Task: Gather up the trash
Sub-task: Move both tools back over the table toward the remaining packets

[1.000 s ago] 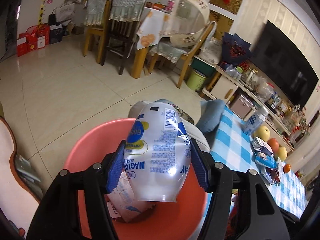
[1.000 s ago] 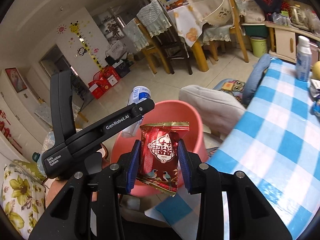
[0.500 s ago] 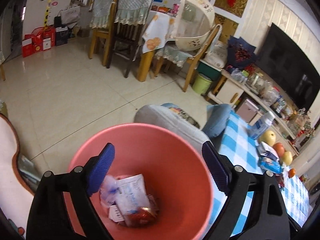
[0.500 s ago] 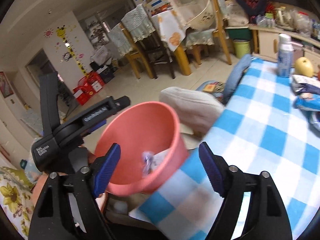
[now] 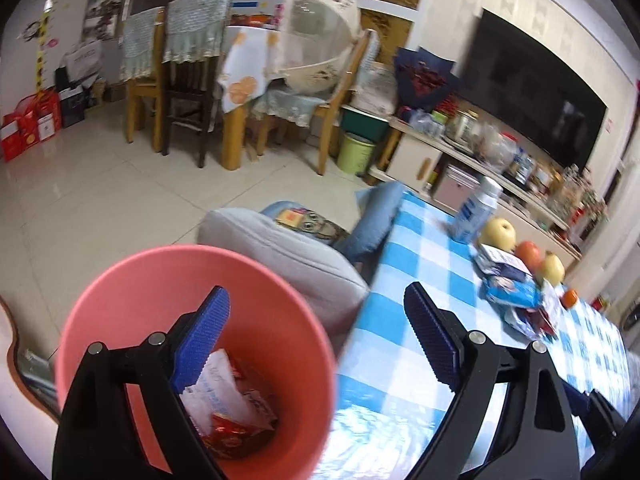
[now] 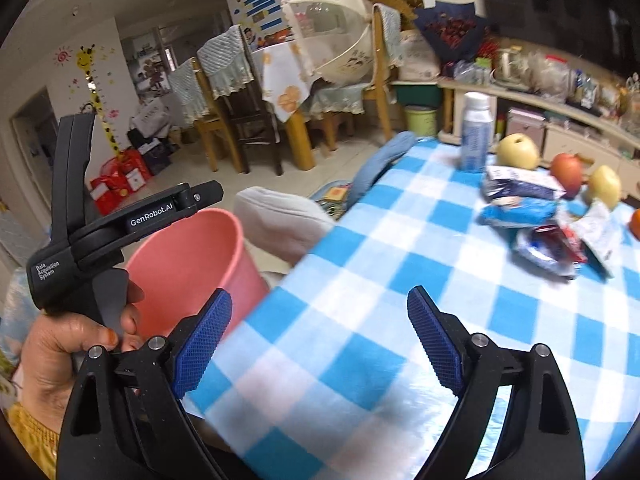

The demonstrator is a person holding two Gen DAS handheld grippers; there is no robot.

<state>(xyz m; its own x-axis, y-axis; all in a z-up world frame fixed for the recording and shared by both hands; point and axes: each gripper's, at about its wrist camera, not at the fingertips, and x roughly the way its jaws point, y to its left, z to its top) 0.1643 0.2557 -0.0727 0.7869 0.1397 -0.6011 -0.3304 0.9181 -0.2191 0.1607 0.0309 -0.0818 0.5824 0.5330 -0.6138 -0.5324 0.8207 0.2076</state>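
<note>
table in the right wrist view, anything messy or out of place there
Yes: a loose heap of crumpled snack wrappers lies on the checked tablecloth among the fruit, beside an upright white bottle. Nothing looks spilled. The pink bin stands upright off the table's edge.

Salmon-pink bin, blue-and-white checked counter cloth, red, perhaps foil, wrapper, blue ribbed gripper pads

Right tool — jaws just opened wide, nothing between them, over a blue-checked desk. Pink bin beside the desk's edge. Left tool in a hand. Far end — bottle, fruit, wrappers.
</note>
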